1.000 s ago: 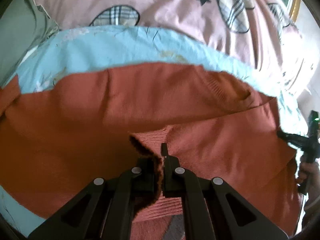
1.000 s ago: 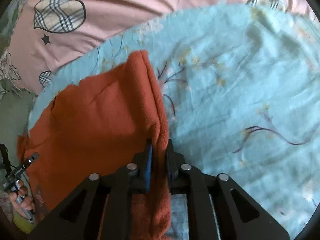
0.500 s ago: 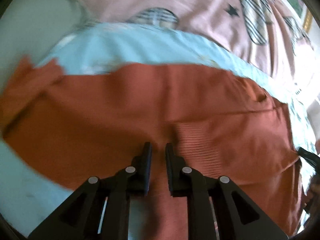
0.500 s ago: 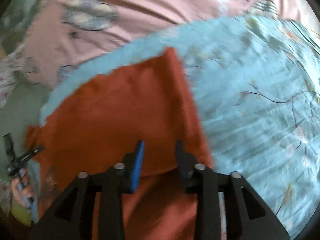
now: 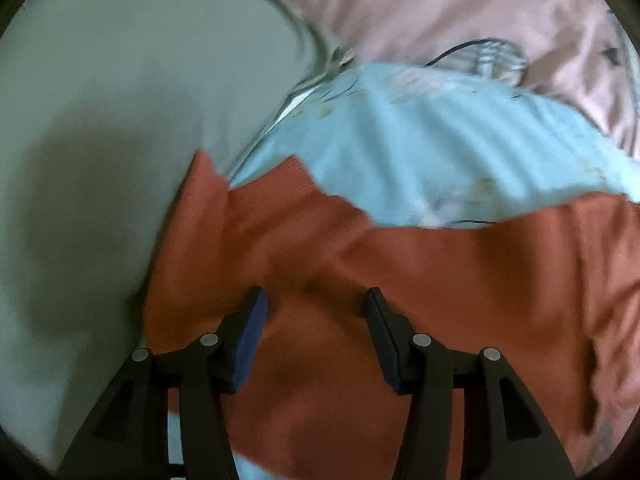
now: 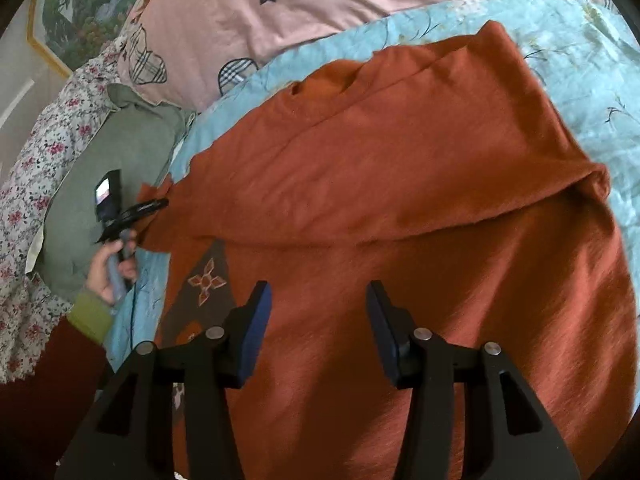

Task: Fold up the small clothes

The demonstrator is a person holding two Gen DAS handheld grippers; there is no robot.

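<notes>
Right wrist view shows the bed's blue sheet (image 6: pixel 592 60) carrying the rust sweater (image 6: pixel 400 184), spread flat with its right side already turned over the body. Between folds, I judge: the right claw (image 6: pixel 318 300) hovers above it with jaws apart, empty. The left claw (image 5: pixel 314 304), equally spread, hangs over the sweater's left sleeve (image 5: pixel 208 216), which likely needs gripping and folding inward next.
</notes>
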